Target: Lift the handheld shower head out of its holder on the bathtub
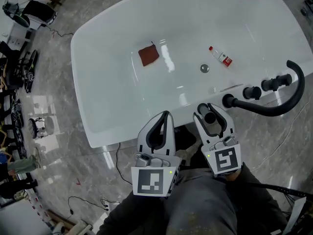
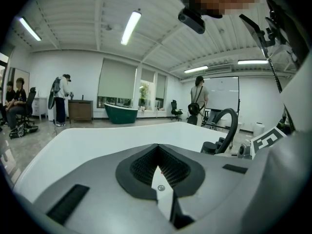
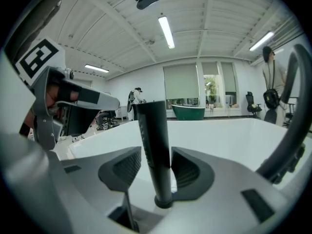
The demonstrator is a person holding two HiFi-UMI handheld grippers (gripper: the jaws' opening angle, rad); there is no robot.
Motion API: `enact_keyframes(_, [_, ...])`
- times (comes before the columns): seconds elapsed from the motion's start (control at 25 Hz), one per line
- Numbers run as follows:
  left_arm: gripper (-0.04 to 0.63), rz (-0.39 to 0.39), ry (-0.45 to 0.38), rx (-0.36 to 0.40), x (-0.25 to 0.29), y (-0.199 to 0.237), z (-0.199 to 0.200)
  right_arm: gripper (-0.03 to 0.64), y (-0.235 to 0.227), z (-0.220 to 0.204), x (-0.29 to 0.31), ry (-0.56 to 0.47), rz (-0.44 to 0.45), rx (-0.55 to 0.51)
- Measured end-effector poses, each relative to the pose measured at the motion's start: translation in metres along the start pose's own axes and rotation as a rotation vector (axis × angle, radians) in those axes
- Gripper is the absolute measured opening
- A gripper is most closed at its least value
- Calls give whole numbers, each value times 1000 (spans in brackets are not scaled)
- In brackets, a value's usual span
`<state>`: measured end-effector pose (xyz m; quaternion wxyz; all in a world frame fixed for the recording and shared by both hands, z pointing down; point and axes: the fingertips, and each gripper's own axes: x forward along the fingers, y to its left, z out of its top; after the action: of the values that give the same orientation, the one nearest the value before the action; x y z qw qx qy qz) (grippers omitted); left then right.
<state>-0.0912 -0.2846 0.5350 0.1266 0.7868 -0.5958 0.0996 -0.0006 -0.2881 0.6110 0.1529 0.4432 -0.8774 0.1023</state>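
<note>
Right tool (image 1: 210, 110): jaws spread wide, straddling the black handheld shower head (image 3: 154, 145). The pads flank the handle on both sides and look just off it. I judge it not clamped yet.

Left tool (image 1: 165, 115): jaws pressed together, nothing in them. It sits just left of the right tool, over the near rim of the white bathtub (image 1: 105, 97).

Key relation: the shower head is a straight stick type. It stands upright on the near rim with its foot seated in a round black holder (image 3: 163, 202). Its long axis runs up and down, tilted slightly left at the top in the right gripper view. It lies dead centre between the right tool's jaws, so there's no sideways offset to fix. The right hand is on it, the left is beside it and clear. Judgement: next is to close on the handle, then pull straight up along its axis. A slanted pull could bind it in the holder.

Counts:
- Tools: 2
- Shower head: 1
- Holder: 1
- Arched black faucet spout (image 1: 268, 112): 1, right of the shower head on the same rim
- Black knobs (image 1: 252, 92): at least 2 along the rim, exact number unclear
- In the tub, far from the tools:
  - Small clear bottle with red label (image 1: 221, 57): 1
  - Brown cloth (image 1: 148, 56): 1
  - Round drain (image 1: 204, 68): 1
</note>
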Motion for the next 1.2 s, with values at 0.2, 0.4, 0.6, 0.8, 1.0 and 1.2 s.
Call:
enact_keyframes(0.2, [3, -18, 11, -10, -5, -3, 2, 143, -2, -3, -2, 29, -48, -32])
enact_keyframes(0.4, [3, -21, -6, -10, -11, -1, 6, 141, -2, -5, -3, 46, -61, -56])
enact_keyframes(0.6, [3, -24, -2, -14, -18, 1, 10, 140, -2, -10, -4, 92, -69, -42])
enact_keyframes(0.8, [3, -11, -19, -16, -26, 3, 19, 140, -2, -9, -6, 114, -74, -41])
enact_keyframes(1.0, [3, -13, -5, -21, -27, 4, 14, 140, 0, 1, -6, 70, -68, -66])
enact_keyframes(1.2, [3, -19, -10, -22, -30, 0, 21, 140, 10, 25, -10, 33, -54, -106])
